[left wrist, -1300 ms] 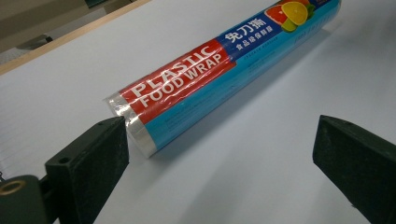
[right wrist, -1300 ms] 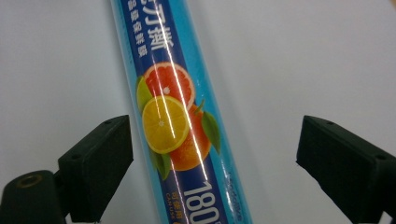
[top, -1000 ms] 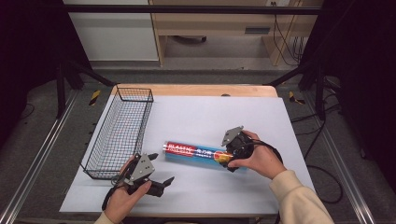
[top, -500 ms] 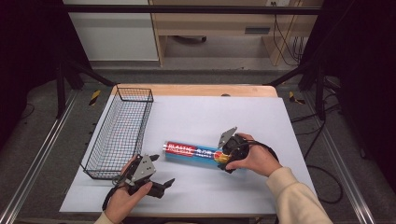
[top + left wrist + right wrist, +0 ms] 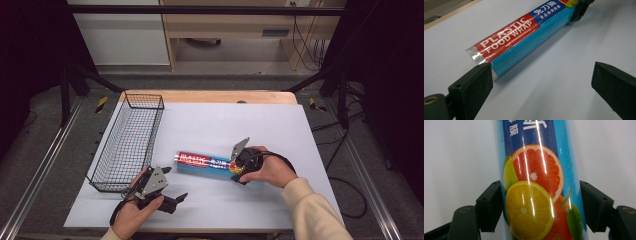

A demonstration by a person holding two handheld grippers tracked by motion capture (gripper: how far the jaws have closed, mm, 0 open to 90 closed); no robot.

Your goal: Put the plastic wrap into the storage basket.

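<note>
A roll of plastic food wrap [image 5: 202, 161] in a red and blue wrapper lies on the grey-white table sheet [image 5: 225, 125], left to right. My right gripper [image 5: 236, 168] is at the roll's right end. Its jaws have just been closing, and the right gripper view shows both pads pressed against the roll [image 5: 536, 182] at its fruit picture. My left gripper [image 5: 176, 184] rests on the table near the front edge, open. In its own view the roll [image 5: 524, 37] lies ahead, its foil end just beyond the left gripper [image 5: 541, 82] and nothing between the jaws.
A black wire basket [image 5: 144, 95] stands along the left side of the sheet, just behind my left hand. The wooden table edge [image 5: 210, 96] runs along the back. Dark frame rails flank the table on both sides.
My right gripper has closed around the roll's right end and shifted slightly. The roll and my left hand have stayed where they were.
</note>
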